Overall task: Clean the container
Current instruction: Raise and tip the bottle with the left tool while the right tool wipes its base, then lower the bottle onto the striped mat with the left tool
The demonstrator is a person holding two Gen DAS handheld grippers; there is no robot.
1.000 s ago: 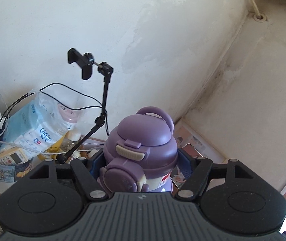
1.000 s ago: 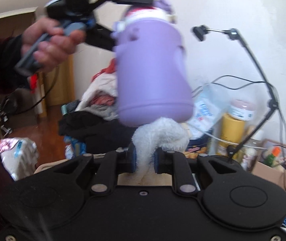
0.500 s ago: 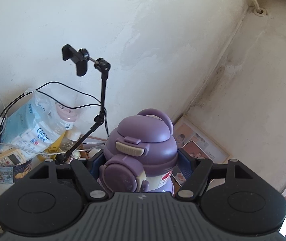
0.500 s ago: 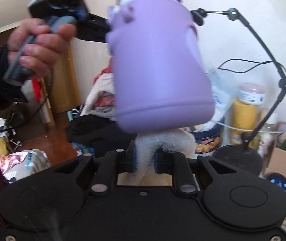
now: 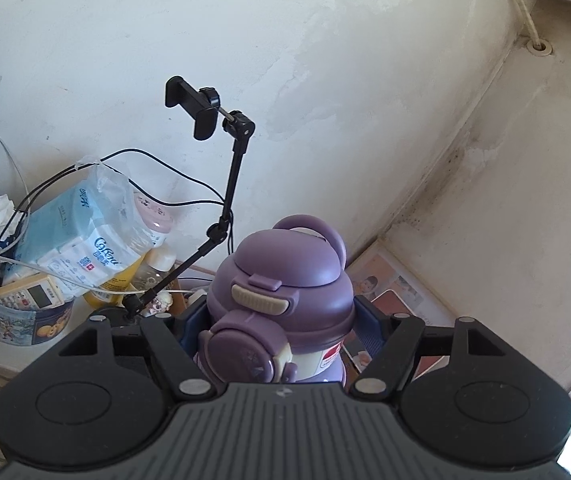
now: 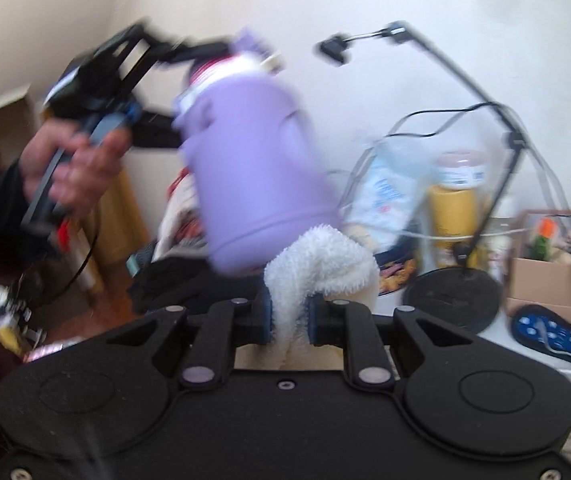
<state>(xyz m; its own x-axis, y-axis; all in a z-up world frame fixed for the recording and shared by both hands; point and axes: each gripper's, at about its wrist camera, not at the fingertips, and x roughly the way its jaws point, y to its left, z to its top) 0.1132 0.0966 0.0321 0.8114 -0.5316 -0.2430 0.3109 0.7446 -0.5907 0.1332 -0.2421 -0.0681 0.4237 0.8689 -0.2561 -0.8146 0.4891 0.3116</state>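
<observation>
The left claw [image 5: 281,320] grips a purple water bottle [image 5: 281,300] around its neck, just under the lid, lifted off the worktop with its base tilted to the right. The right claw [image 6: 289,312] is clenched on a white fluffy cloth [image 6: 317,264], which touches the bottle's bottom edge. A phone holder stand [image 5: 225,184] rises against the far wall.
</observation>
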